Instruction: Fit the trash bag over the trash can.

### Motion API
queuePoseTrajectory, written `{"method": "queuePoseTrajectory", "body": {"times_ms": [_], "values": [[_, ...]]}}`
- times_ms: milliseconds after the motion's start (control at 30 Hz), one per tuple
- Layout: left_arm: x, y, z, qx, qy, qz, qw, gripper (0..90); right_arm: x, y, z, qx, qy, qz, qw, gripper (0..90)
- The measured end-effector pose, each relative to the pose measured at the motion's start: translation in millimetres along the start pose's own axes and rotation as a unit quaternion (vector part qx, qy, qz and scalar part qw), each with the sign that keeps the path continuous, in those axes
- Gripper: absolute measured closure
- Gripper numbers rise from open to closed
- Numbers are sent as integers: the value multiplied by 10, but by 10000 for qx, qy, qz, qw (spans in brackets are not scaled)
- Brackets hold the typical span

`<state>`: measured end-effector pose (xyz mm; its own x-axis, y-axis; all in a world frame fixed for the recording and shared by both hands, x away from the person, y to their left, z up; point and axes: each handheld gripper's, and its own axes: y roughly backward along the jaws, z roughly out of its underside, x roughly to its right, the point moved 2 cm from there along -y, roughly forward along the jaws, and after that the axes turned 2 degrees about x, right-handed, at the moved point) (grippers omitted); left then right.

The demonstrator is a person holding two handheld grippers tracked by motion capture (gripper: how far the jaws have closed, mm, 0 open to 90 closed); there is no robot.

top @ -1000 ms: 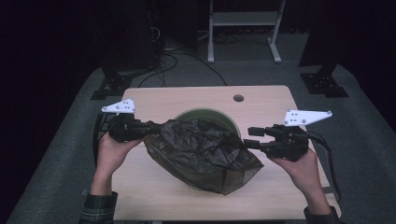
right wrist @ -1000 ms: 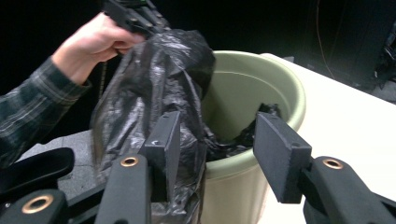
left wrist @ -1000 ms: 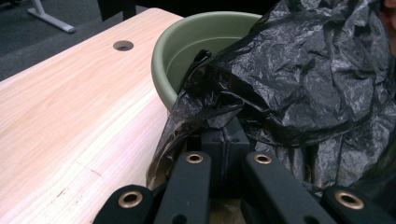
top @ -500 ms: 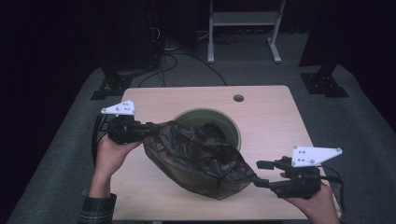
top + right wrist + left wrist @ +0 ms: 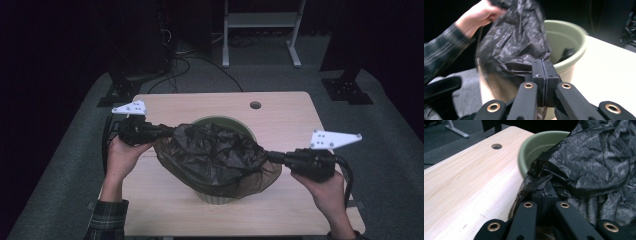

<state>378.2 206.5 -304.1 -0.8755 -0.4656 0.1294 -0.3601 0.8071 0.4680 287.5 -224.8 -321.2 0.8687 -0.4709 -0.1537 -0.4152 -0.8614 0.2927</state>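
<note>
A crumpled black plastic bag is stretched across the top of a pale green bin that stands mid-table. My left gripper is shut on the bag's left edge; in the left gripper view the closed jaws pinch the bag beside the bin's rim. My right gripper has just closed its jaws on the bag's right edge. In the right gripper view its pads meet on the film, with the bag and bin beyond.
The light wooden table has a round cable hole near its far edge. Behind it, on the grey floor, stand a white frame, black stands and loose cables. The person's other hand appears far off.
Half a second ago the right gripper sat lower right, open and apart from the bag. It has moved up and left to the bag's right edge and shut on it. The left has held still.
</note>
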Motion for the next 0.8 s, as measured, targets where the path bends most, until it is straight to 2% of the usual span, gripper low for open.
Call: {"method": "queuePoseTrajectory", "body": {"times_ms": [133, 233, 367, 400, 467, 500, 533, 600, 733, 800], "values": [[-139, -103, 21, -57, 125, -113, 9998, 899, 301, -115, -64, 33, -204, 241, 9995, 893], [-228, -169, 60, -131, 220, -194, 9995, 899, 510, -235, -28, -106, -395, 426, 9983, 894], [-336, -248, 166, -321, 356, -333, 9983, 899, 682, -354, 103, -367, -622, 661, 9952, 895], [-352, -259, 187, -330, 383, -340, 9981, 899, 729, -380, 155, -453, -684, 782, 9936, 895], [-374, -273, 242, -308, 421, -295, 9982, 899, 782, -403, 217, -508, -796, 792, 9924, 893], [-366, -271, 255, -269, 402, -244, 9985, 899, 795, -404, 239, -478, -829, 773, 9924, 863], [-356, -266, 260, -248, 408, -232, 9986, 899, 791, -395, 234, -413, -835, 768, 9927, 793], [-330, -244, 251, -228, 355, -240, 9988, 899, 753, -363, 176, -291, -804, 705, 9938, 709], [-280, -196, 208, -177, 284, -240, 9992, 899, 638, -309, -29, -114, -555, 705, 9959, 613], [-246, -177, 190, -175, 236, -249, 9993, 899, 544, -322, -148, -35, -366, 562, 9977, 607]]}}
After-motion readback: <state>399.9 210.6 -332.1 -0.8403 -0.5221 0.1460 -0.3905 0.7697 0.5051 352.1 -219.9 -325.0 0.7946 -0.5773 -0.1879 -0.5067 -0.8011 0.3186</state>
